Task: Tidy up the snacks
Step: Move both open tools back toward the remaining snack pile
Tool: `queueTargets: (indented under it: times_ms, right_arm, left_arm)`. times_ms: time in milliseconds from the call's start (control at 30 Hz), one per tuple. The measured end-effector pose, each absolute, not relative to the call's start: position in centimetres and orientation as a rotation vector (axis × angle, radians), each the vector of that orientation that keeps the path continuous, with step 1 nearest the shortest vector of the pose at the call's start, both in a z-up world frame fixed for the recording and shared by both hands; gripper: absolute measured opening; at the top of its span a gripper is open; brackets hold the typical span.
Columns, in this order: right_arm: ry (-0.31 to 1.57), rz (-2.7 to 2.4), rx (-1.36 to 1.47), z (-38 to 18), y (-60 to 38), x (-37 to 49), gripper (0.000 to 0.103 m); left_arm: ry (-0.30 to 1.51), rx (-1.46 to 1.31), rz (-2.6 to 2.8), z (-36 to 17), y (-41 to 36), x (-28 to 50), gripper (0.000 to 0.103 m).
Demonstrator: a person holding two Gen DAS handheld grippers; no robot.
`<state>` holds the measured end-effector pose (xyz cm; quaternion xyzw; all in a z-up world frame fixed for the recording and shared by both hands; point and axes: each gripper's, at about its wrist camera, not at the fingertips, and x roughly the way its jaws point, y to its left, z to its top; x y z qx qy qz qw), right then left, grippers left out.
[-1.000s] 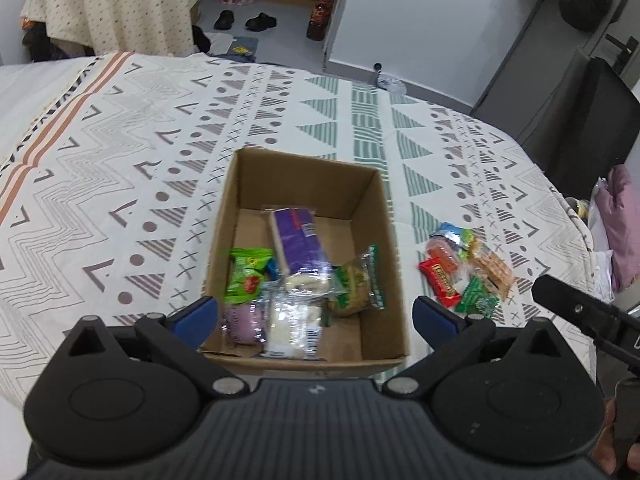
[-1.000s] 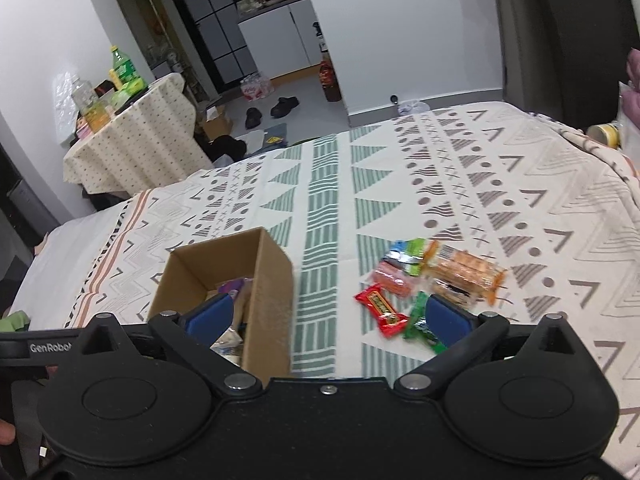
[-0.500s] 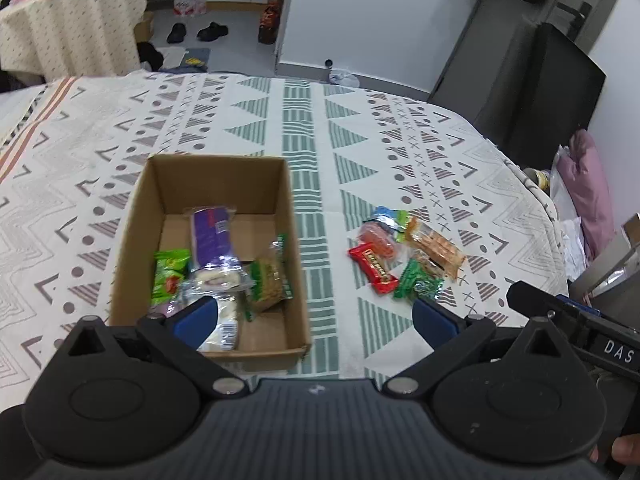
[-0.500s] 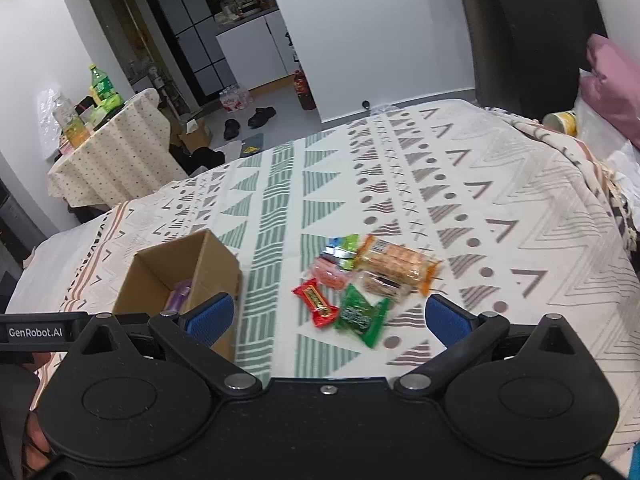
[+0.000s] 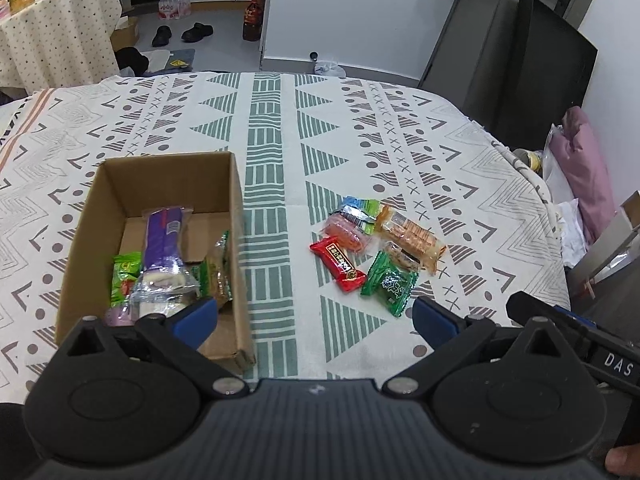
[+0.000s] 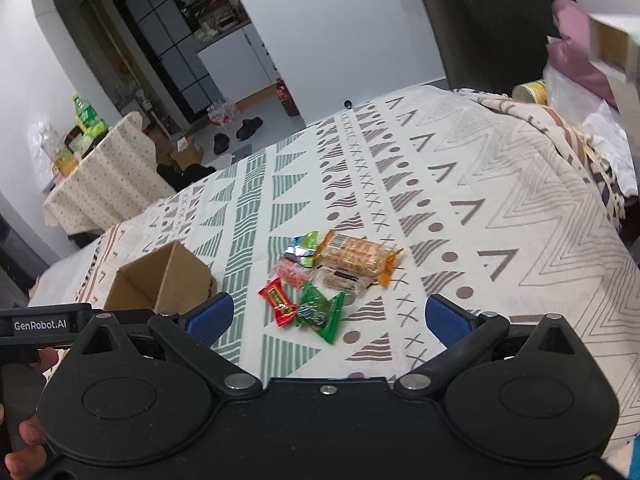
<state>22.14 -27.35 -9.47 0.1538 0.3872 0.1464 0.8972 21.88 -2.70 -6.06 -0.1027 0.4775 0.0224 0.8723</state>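
In the left wrist view, the black gripper body is covering the near wall of the open brown cardboard box (image 5: 236, 216) at 7 o'clock, and a blue pad is hiding part of the clear-wrapped white snack (image 5: 160, 300) inside. The print on the red rectangular candy wrapper (image 5: 338, 260) is reading too small to make out. In the right wrist view, the box (image 6: 168, 276) is showing only its far corner at 9 o'clock; its contents are lying out of sight. A pale wooden object (image 6: 616, 44) at 2 o'clock is blurring and running off the edge. A fingertip (image 5: 622, 468) is peeking in at 5 o'clock, the rest cut off.
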Motion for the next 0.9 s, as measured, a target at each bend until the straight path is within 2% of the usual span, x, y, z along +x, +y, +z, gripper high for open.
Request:
queueTargets:
  times_ms: [333,400,433,467,767,900]
  right_arm:
    - [0.829,0.282,0.376,-12.1,-28.7,23.6,0.102]
    - [0.842,0.280,0.381,-12.7,-28.9,24.2,0.091]
    - [0.857,0.280,0.390,-13.1,-29.1,24.5,0.079]
    - [0.871,0.282,0.403,-13.5,-29.2,24.8,0.074]
    - [0.906,0.313,0.437,-16.1,-28.9,27.5,0.073]
    - [0.936,0.357,0.448,-17.3,-28.1,28.9,0.067]
  left_arm:
    - [1.054,-0.225,0.076,-9.3,-4.2,24.0,0.103]
    - [1.051,-0.229,0.068,-9.7,-4.5,24.5,0.103]
    - [1.051,-0.229,0.067,-9.9,-4.6,24.7,0.102]
    - [1.046,-0.229,0.065,-10.1,-4.7,25.0,0.102]
    - [1.037,-0.253,0.055,-12.8,-5.6,28.0,0.099]
    - [1.062,-0.273,0.071,-14.4,-5.5,29.3,0.085]
